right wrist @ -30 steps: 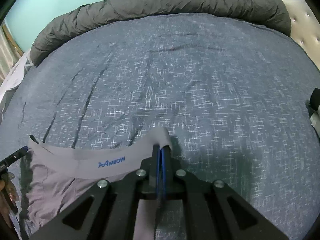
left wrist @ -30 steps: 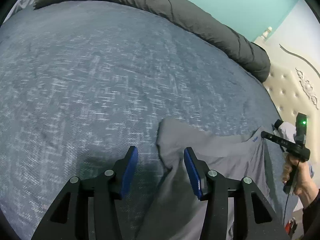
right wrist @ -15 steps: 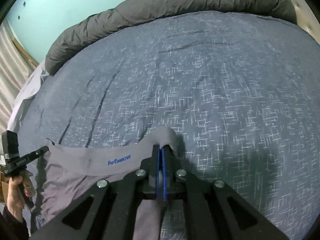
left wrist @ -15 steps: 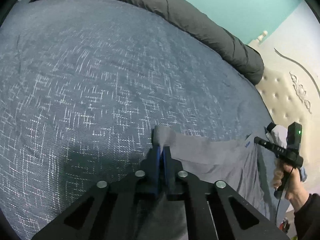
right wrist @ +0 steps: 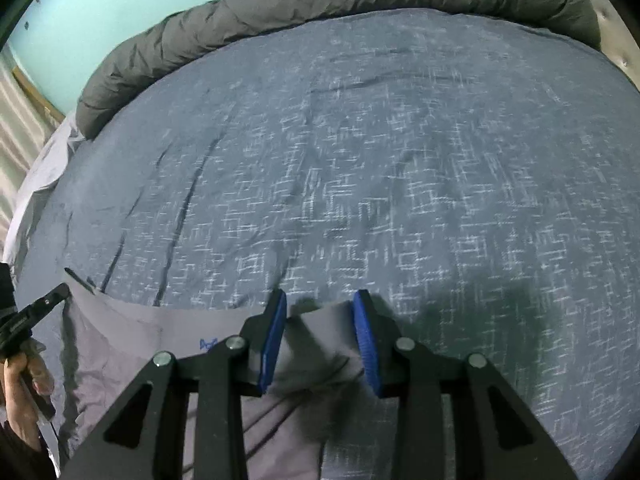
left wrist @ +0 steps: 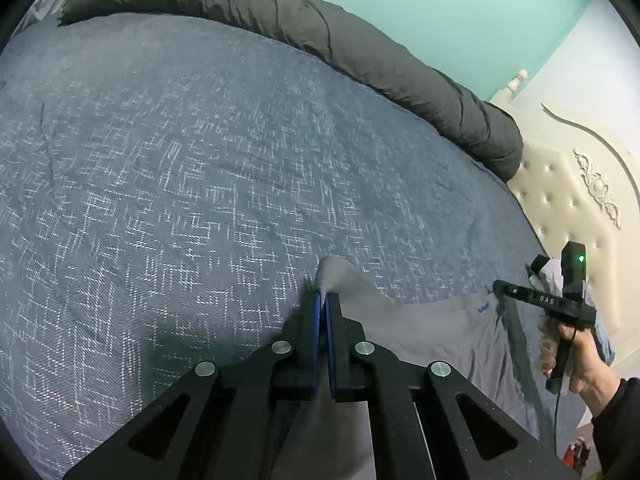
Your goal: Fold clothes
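Grey garment (left wrist: 420,332), soft matte knit with a wide smooth waistband and small blue lettering, lies flat on the near edge of a blue bedspread (left wrist: 180,168) woven with pale crosshatch flecks. Left wrist view: left gripper (left wrist: 323,300), black angular arms with blue ribbed pads, is pressed together on one corner of the waistband, which peaks up in a soft fold above the tips. A rolled dark grey quilt (left wrist: 320,36), puffy and creased, curves along the far edge. A cream tufted headboard (left wrist: 560,204) with carved scrollwork stands at right. The person's right hand (left wrist: 580,364) grips the other tool's black handle.

Right wrist view: right gripper (right wrist: 322,312) is opening; its pads stand apart on either side of the other waistband corner (right wrist: 320,320), which lies slack and rumpled between them, not touching. Cloth creases run beneath. The left hand (right wrist: 24,384) shows at the left edge.
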`<move>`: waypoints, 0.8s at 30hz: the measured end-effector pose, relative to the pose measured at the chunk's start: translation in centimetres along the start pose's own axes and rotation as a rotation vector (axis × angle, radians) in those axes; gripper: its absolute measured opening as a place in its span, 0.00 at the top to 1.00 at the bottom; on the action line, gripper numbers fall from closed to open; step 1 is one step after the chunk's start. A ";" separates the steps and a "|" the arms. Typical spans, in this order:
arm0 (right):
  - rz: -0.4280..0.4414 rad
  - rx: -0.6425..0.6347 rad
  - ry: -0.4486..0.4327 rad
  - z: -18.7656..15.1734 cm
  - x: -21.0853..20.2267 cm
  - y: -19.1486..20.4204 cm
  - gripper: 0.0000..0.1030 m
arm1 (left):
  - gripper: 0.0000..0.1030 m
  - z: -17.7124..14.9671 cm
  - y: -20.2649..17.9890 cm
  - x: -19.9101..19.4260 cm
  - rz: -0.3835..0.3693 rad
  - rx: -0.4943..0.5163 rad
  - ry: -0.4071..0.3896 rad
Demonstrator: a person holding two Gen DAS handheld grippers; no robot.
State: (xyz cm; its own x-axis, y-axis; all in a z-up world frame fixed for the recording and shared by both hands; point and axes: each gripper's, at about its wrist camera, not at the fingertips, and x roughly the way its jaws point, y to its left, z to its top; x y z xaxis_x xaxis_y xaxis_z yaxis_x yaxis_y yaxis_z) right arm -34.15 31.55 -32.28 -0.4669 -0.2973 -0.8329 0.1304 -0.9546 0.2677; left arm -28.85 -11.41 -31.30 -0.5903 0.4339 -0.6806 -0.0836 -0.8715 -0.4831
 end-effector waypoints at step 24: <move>-0.001 -0.127 -0.172 0.0 -3.2 0.8 0.98 | 0.98 1.1 -1.1 -1.2 0.031 0.037 -0.049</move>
State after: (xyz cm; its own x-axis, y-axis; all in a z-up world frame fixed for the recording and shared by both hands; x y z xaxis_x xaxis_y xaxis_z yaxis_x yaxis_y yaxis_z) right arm -32.59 31.72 -29.42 -0.6080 -0.2994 -0.7353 0.2340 -0.9526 0.1944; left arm -28.96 -11.21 -29.30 -0.6315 0.3959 -0.6667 -0.0938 -0.8925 -0.4412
